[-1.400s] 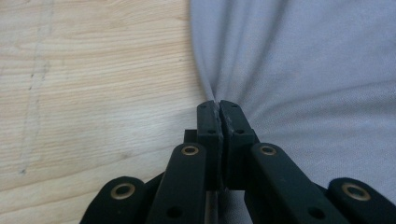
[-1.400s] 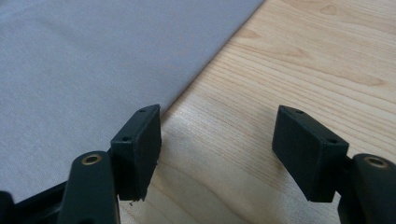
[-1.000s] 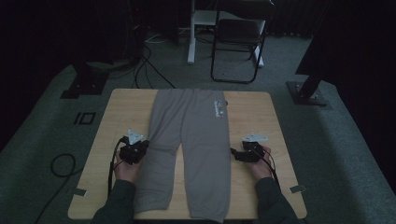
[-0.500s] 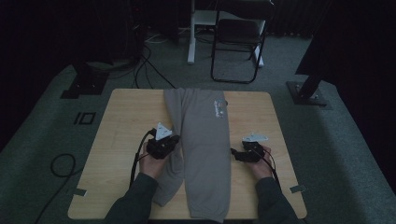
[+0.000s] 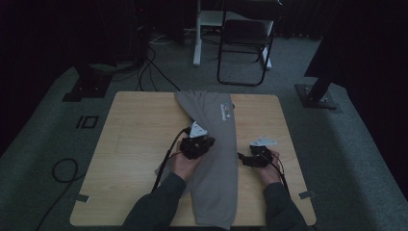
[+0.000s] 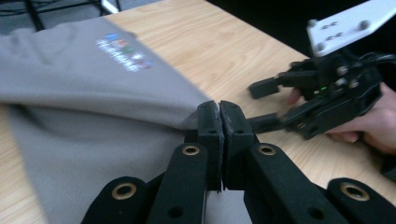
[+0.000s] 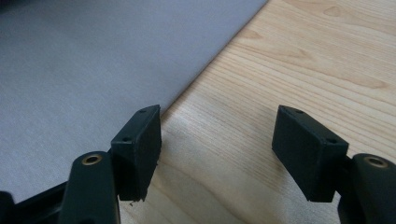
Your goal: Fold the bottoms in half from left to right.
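both fingers (image 6: 219, 122) on grey trousers (image 6: 84, 98)

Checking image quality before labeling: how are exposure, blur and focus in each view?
High view: dim and underexposed, the room near black, though the table and grey pants stay readable. Left gripper view: brighter; the pants' logo is smeared, and the near jaws are sharp. Right gripper view: evenly lit, wood grain crisp, jaws slightly soft, no glare.
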Motion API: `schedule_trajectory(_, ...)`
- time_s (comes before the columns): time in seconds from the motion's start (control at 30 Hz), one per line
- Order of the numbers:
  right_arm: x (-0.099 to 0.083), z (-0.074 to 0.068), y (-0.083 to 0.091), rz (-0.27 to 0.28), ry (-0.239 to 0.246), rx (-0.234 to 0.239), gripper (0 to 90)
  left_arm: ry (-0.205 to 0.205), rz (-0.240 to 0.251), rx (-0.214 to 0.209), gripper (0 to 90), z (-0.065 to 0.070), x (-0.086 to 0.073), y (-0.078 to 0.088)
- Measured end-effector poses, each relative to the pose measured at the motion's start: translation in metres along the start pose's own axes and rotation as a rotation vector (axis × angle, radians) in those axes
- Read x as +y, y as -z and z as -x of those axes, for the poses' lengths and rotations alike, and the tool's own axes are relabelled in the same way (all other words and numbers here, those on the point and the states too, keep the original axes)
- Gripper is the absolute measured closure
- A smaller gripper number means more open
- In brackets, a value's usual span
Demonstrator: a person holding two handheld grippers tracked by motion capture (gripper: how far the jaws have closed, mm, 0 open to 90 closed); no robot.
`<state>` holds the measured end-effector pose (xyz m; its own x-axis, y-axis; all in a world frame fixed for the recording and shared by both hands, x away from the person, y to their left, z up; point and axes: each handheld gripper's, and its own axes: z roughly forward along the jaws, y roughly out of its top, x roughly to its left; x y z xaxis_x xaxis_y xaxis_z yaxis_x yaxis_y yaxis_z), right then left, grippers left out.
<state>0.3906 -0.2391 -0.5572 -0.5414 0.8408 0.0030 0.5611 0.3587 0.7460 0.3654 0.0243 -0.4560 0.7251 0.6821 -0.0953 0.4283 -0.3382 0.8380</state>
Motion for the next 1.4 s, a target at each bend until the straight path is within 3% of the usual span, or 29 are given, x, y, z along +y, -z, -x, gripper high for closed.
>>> schedule_trajectory(0.2, 0.000, 0.003, 0.000, -0.003, -0.009, -0.006, 33.1, -0.028, -0.006, -0.054, 88.2, 0.025, 0.014, -0.027)
schedule_trajectory(0.27, 0.000, 0.004, 0.001, -0.002, -0.011, -0.008, 33.1, -0.035, -0.040, -0.073, 87.0, 0.028, 0.012, -0.037)
schedule_trajectory(0.33, 0.000, 0.004, 0.001, -0.001, -0.012, -0.011, 33.1, -0.035, -0.071, -0.115, 79.0, 0.027, 0.008, -0.045)
schedule_trajectory(0.4, -0.001, 0.005, 0.001, 0.000, -0.012, -0.012, 33.0, -0.035, -0.075, -0.116, 72.2, 0.025, 0.003, -0.045)
schedule_trajectory(0.5, -0.001, 0.005, 0.001, -0.002, -0.013, -0.016, 33.4, -0.027, -0.065, -0.093, 69.4, 0.015, -0.002, -0.035)
schedule_trajectory(0.67, 0.005, -0.001, 0.006, 0.000, -0.021, -0.029, 40.1, -0.024, -0.083, 0.012, 67.8, -0.014, -0.015, -0.017)
schedule_trajectory(0.83, 0.024, -0.016, 0.014, 0.088, -0.039, 0.002, 43.9, 0.054, -0.114, 0.088, 67.9, -0.049, -0.039, -0.009)
schedule_trajectory(1.0, 0.042, -0.033, 0.006, 0.101, -0.029, 0.016, 44.9, 0.100, -0.196, 0.138, 67.9, -0.072, -0.062, -0.018)
schedule_trajectory(1.1, 0.049, -0.041, -0.005, 0.078, -0.004, 0.002, 45.2, 0.106, -0.211, 0.130, 67.9, -0.074, -0.067, -0.024)
schedule_trajectory(1.23, 0.048, -0.048, -0.021, 0.005, 0.028, -0.007, 45.2, 0.054, -0.212, 0.117, 65.5, -0.063, -0.064, -0.031)
schedule_trajectory(1.4, 0.037, -0.046, -0.017, -0.064, 0.049, -0.039, 49.5, 0.012, -0.244, 0.124, 67.1, -0.056, -0.065, -0.039)
